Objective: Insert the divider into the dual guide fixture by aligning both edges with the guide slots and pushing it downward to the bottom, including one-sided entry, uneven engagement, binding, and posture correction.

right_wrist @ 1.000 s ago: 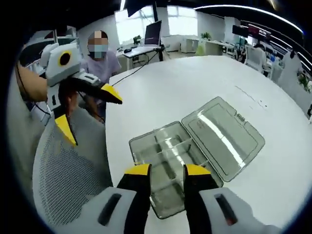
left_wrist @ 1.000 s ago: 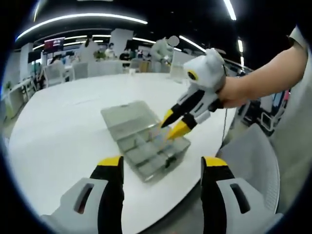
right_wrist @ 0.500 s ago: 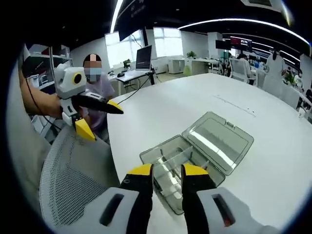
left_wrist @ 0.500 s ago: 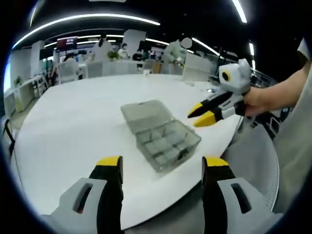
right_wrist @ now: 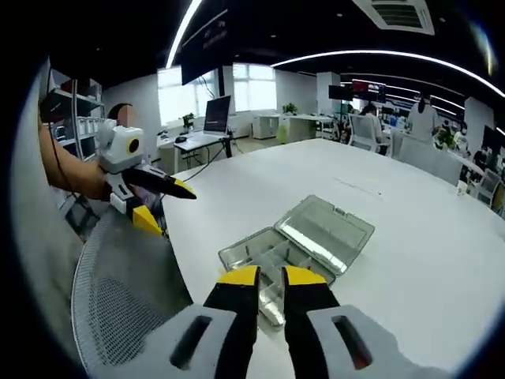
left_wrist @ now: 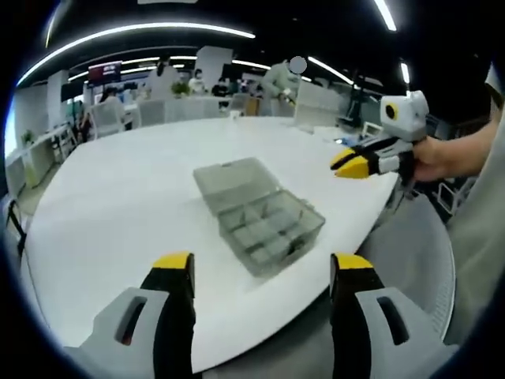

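Observation:
A clear plastic compartment box (left_wrist: 267,227) lies on the white round table (left_wrist: 118,197) with its lid (left_wrist: 231,178) folded flat behind it. In the right gripper view the same box (right_wrist: 260,257) and lid (right_wrist: 325,227) sit just beyond my right gripper (right_wrist: 271,278). Its jaws stand almost together, with nothing seen between them. My left gripper (left_wrist: 263,267) is open and empty, off the table's near edge. The right gripper (left_wrist: 355,163) hovers to the right of the box, held by a hand. The left gripper (right_wrist: 167,207) hangs open beyond the table's left edge. I cannot make out a loose divider.
A grey mesh chair (right_wrist: 118,292) stands beside the table edge below the left gripper, and the chair (left_wrist: 414,237) also appears under the right gripper. Desks, monitors and seated people fill the far room. The table (right_wrist: 418,237) is bare around the box.
Both grippers have drawn back and up from the box; the right one has left the compartments and moved off to the side. The right gripper's jaws have narrowed.

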